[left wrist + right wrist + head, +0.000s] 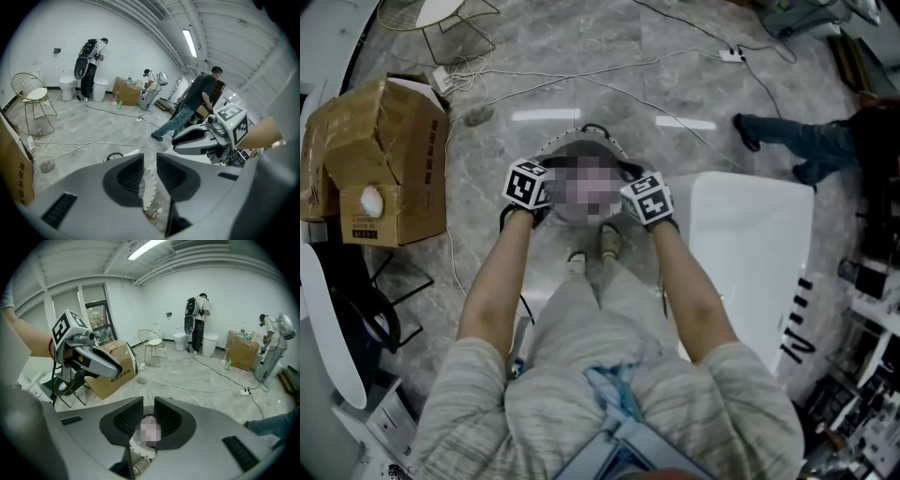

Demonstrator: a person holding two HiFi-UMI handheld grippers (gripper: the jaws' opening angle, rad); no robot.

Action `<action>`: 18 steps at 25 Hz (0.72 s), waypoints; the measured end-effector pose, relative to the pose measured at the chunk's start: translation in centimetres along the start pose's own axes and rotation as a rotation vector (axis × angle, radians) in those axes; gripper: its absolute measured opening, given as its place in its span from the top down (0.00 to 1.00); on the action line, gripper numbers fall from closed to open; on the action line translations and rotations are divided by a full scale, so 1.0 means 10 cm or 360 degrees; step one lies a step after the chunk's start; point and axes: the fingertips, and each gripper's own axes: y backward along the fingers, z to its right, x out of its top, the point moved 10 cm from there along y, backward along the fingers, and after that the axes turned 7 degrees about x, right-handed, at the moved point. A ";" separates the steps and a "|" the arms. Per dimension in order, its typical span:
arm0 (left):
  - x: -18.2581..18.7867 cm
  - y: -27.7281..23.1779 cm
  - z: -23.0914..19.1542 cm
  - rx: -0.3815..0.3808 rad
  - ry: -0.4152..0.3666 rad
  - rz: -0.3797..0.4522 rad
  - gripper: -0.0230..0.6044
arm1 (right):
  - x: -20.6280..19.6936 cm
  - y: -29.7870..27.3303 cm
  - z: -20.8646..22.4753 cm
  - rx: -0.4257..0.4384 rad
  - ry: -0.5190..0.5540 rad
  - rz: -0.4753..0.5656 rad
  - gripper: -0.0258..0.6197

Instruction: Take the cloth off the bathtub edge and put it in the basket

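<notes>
A round white basket (555,146) stands on the marble floor, and a mosaic patch hides what lies inside it. I see no cloth plainly in any view. My left gripper (528,190) and right gripper (646,201) hover side by side just above the basket's rim. In the left gripper view the left gripper (149,161) has a narrow gap between its jaws with nothing in it; the basket rim (149,187) shows below. The right gripper (148,408) is likewise slightly apart and holds nothing, over the basket (139,449). The white bathtub (750,253) lies to my right.
A cardboard box (382,159) sits at the left, and a wire chair (441,17) stands beyond it. Cables (581,80) run across the floor. A person's legs (792,142) are at the far right. My own feet (592,248) stand just before the basket.
</notes>
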 end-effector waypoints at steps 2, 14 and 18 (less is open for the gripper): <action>0.03 0.04 0.03 -0.0014 0.0003 0.0039 0.86 | 0.02 0.03 0.01 -0.0012 0.0003 0.0056 0.88; 0.40 0.56 0.33 -0.0102 -0.0097 0.0536 0.86 | 0.41 0.60 -0.21 0.0065 -0.0076 0.0543 0.88; 0.45 0.74 0.46 -0.0122 -0.0156 0.0637 0.86 | 0.47 0.78 -0.33 0.0063 -0.0030 0.0628 0.88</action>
